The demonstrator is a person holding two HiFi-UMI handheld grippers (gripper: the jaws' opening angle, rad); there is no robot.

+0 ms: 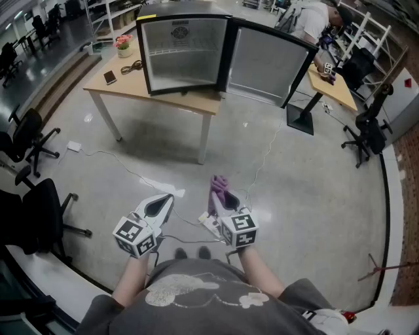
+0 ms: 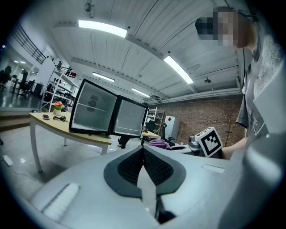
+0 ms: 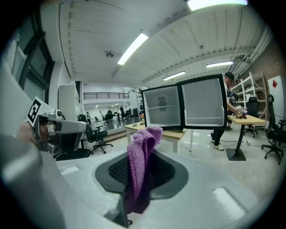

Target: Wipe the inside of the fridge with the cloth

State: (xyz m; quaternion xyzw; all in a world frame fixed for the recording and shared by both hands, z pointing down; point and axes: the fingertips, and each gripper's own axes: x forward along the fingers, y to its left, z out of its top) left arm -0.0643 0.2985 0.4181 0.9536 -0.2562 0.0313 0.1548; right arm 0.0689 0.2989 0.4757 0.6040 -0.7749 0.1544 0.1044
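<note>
A small black fridge (image 1: 183,52) stands on a wooden table (image 1: 131,85) far ahead, its door (image 1: 270,64) swung open to the right and its white inside bare. The fridge (image 2: 92,112) also shows in the left gripper view, and the fridge (image 3: 163,107) in the right gripper view. My right gripper (image 1: 217,190) is shut on a purple cloth (image 1: 220,189), held low over the floor. The cloth (image 3: 139,163) stands up between the jaws. My left gripper (image 1: 163,204) is shut with nothing in it, beside the right one.
White cables (image 1: 141,178) and a power strip (image 1: 72,146) lie on the concrete floor between me and the table. Black office chairs (image 1: 29,216) stand at the left. A phone (image 1: 110,77), cable and flower pot (image 1: 122,43) sit on the table. A person (image 1: 317,19) stands at a desk (image 1: 334,88) at the right.
</note>
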